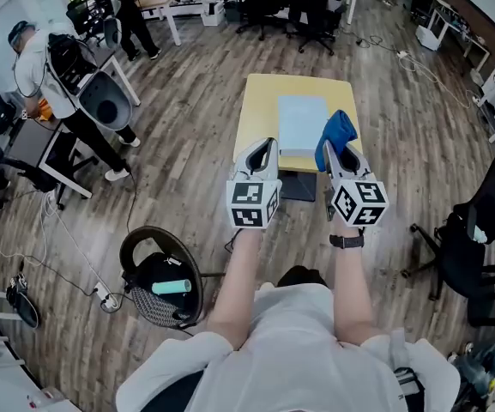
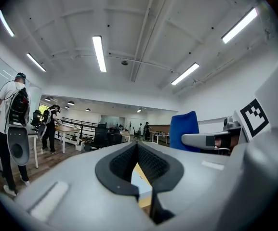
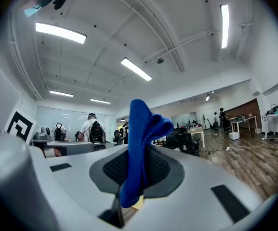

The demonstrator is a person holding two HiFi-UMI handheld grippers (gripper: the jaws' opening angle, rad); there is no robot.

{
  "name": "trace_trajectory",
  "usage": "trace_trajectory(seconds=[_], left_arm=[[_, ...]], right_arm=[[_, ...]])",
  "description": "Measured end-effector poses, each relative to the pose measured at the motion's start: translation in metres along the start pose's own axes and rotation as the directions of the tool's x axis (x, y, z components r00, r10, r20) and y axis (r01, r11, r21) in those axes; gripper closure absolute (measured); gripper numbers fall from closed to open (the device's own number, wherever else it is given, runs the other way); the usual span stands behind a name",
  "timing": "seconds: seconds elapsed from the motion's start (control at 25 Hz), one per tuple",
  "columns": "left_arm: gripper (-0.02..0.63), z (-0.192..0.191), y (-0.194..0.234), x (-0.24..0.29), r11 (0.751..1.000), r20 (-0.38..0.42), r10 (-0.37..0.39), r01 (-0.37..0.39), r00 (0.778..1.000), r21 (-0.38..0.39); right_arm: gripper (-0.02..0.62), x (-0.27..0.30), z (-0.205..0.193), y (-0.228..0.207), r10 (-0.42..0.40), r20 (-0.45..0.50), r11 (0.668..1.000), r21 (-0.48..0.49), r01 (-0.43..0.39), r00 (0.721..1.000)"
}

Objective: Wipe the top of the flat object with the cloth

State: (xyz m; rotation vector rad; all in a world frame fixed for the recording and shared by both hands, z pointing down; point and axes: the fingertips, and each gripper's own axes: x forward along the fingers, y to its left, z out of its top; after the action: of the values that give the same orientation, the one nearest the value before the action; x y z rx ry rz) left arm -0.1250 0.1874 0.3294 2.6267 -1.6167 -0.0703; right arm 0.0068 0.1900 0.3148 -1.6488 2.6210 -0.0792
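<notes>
The pale flat object (image 1: 303, 124) lies upper centre in the head view on the yellow table (image 1: 260, 101), its top uncovered. At its right edge the blue cloth (image 1: 336, 133) stands up, clamped tight in the right gripper (image 1: 340, 150), likely poised to wipe. The left gripper (image 1: 262, 147) is closed on nothing, apparently idle.

Head view: high up, looking steeply down on the tabletop (image 1: 260, 101). Gripper views: close along own jaws, angled upward. Both take in the ceiling (image 2: 187, 28).
</notes>
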Motion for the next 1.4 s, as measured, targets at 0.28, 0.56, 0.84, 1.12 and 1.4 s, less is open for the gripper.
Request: trace_trajectory(seconds=[0.28,0.56,0.84,1.12,1.4], left_arm=[[0.595,-0.015,0.023,0.025,1.000,-0.032,0.003,-0.004,0.999,-0.014],[0.596,-0.007,0.064,0.099,0.999,-0.025,0.046,-0.046,0.999,0.007],[0.595,0.038,0.083,0.183,0.995,0.035,0.058,-0.061,0.998,0.079],[0.596,0.033,0.090,0.257,0.993,0.012,0.056,-0.057,0.998,0.099],[0.595,0.020,0.098,0.334,0.994,0.008,0.073,-0.073,0.997,0.075]], right_arm=[[0.534,0.040,-0.017,-0.007,0.010,-0.027,1.000,0.025,-0.010,1.000],[0.534,0.131,-0.009,-0.036,0.086,-0.013,0.996,0.004,-0.086,0.996],[0.534,0.216,0.038,-0.075,0.148,0.065,0.989,-0.012,-0.147,0.987],[0.534,0.276,0.038,-0.119,0.171,0.063,0.985,0.016,-0.172,0.983],[0.535,0.321,0.036,-0.171,0.228,0.046,0.974,-0.011,-0.228,0.972]])
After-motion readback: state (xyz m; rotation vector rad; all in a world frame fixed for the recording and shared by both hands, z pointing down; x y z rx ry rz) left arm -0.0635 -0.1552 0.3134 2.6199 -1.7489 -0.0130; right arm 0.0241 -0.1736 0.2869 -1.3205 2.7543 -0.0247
